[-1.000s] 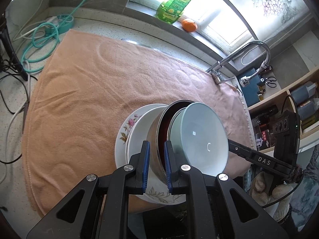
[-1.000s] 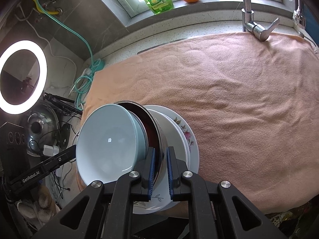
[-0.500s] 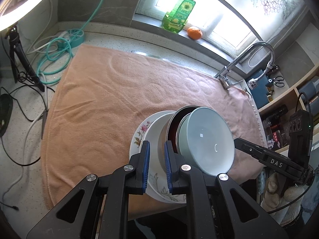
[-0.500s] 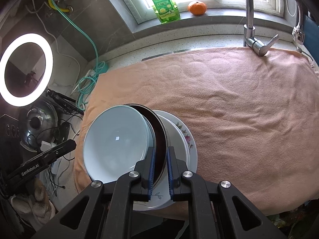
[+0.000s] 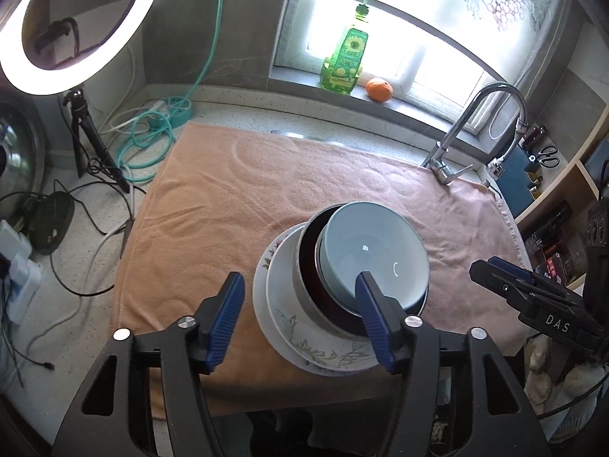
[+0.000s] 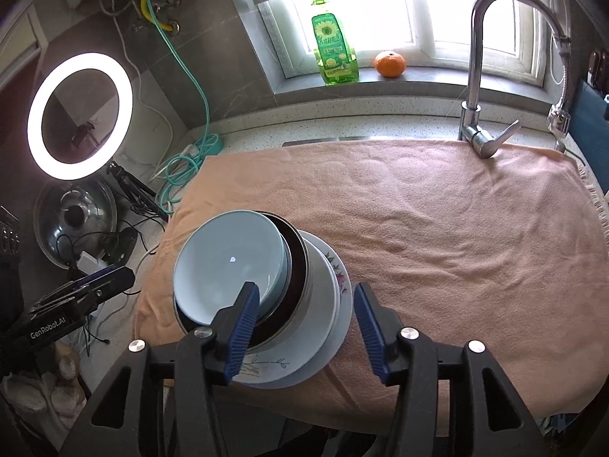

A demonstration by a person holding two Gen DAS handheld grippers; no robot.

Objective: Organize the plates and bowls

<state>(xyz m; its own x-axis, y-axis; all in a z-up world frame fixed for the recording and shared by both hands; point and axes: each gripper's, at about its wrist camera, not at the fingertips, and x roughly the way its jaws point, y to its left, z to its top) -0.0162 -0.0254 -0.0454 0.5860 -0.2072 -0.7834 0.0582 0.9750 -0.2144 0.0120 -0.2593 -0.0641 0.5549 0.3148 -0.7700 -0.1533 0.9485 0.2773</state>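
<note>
A stack of dishes stands near the front edge of the peach towel (image 5: 266, 198): a floral plate (image 5: 323, 358) at the bottom, a white plate (image 5: 279, 285), a steel bowl (image 5: 304, 266) with a dark inside, and a pale blue bowl (image 5: 373, 255) on top. The stack also shows in the right wrist view, with the blue bowl (image 6: 228, 259) and floral plate (image 6: 342, 285). My left gripper (image 5: 300, 320) is open above the stack's near side. My right gripper (image 6: 304, 327) is open above the stack too. Neither holds anything.
A faucet (image 6: 475, 76) stands at the towel's far right. A green soap bottle (image 6: 333, 49) and an orange (image 6: 389, 64) sit on the windowsill. A ring light (image 6: 78, 114), a tripod, cables (image 5: 148, 141) and a pot lid (image 6: 72, 221) lie to the left.
Both grippers were shut on the steel bowl's rim. They have opened, let go and pulled back and up from the stack, which stays on the towel.
</note>
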